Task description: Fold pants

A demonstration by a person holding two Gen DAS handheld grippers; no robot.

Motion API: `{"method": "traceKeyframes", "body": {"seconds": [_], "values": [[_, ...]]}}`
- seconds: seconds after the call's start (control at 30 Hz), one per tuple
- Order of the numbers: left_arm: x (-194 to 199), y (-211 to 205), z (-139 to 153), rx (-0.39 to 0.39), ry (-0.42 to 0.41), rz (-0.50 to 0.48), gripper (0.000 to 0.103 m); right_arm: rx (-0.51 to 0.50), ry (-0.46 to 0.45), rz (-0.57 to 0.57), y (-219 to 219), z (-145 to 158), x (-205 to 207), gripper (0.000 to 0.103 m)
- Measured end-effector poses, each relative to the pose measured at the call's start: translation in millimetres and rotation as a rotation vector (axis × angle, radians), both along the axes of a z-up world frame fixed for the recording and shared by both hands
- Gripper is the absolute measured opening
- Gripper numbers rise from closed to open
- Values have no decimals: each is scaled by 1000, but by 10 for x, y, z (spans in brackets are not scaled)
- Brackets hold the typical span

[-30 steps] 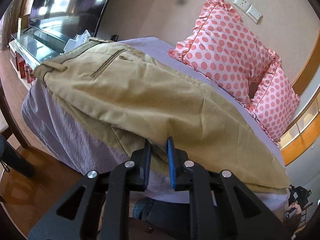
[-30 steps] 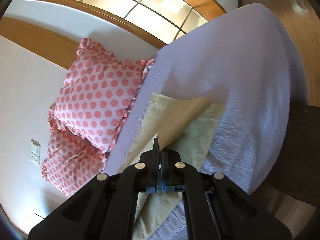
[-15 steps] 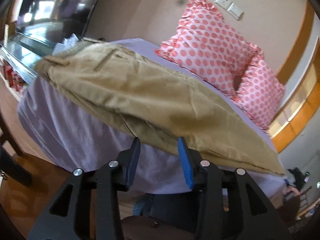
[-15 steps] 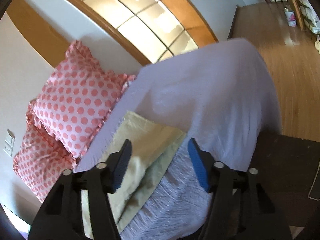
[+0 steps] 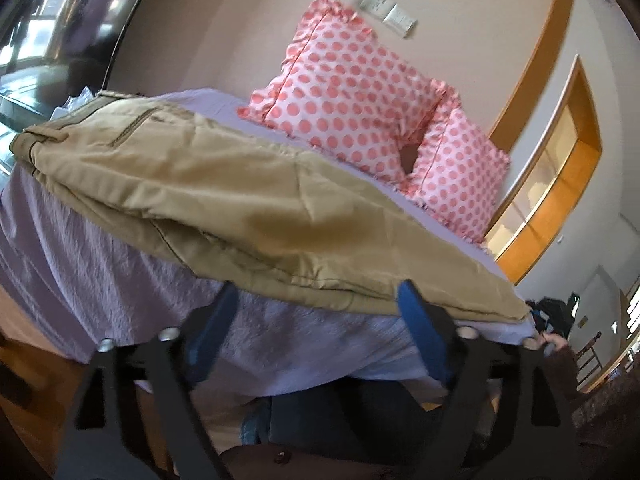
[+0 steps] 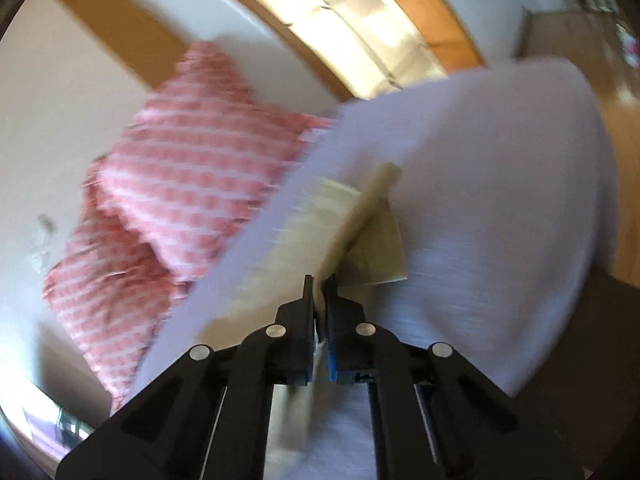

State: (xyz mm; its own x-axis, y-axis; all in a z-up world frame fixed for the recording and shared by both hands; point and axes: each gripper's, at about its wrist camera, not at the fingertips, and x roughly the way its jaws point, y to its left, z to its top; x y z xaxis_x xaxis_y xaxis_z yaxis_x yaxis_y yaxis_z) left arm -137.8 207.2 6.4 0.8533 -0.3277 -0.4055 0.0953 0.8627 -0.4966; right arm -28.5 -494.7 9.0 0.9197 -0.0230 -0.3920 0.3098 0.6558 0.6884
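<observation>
While the left gripper [image 5: 316, 312] has spread its jaws, releasing the khaki pants [image 5: 224, 184], the right gripper [image 6: 319, 280] has re-clamped the hem at 12 o'clock, starting another fold.

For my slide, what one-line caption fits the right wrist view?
Right gripper shut on the pants hem, lifting it off the bed beside pillows.

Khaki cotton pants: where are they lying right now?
The khaki cotton pants lie lengthwise along the near edge of the lavender-sheeted bed, in front of the pink polka-dot pillows; the right gripper pinches their cuff end.
</observation>
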Motion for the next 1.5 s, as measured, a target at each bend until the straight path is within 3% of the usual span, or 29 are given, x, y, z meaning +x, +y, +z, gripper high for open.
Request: {"method": "traceKeyframes", "body": {"seconds": [0.07,0.2,0.27,0.37,0.43,0.47,0.53,0.6,0.7,0.87,1.0,1.17,1.43,1.5], "values": [[-31,29,3,-16,-26,14,95,-49,-70,94,309,294,127,5],[-55,65,-4,-22,-32,61,99,-146,-224,462,1450,836,385,5],[-46,74,-11,-3,-16,88,101,-195,-247,657,2086,917,434,5],[-17,59,-28,41,11,110,101,-347,-108,1046,3281,686,462,9],[-10,53,-38,76,26,114,101,-449,-18,1160,3673,493,396,25],[8,43,-42,98,38,118,101,-499,14,1177,3795,403,332,31],[60,37,-65,127,61,118,101,-482,13,1168,3745,385,290,70],[131,39,-88,128,75,108,101,-405,-38,1140,3550,446,248,81],[293,44,-144,120,111,100,101,-345,-65,1081,3321,550,258,84],[422,139,-183,60,130,143,101,-294,-26,1024,3191,495,341,85],[398,297,3,50,86,230,101,-269,1,1020,3188,415,383,86],[457,656,101,34,122,380,101,-239,15,1024,3198,313,400,86],[429,1468,25,-232,160,594,87,-222,12,1019,3187,259,422,88],[397,1544,42,-242,174,626,74,-217,9,1021,3182,241,428,88]]}}
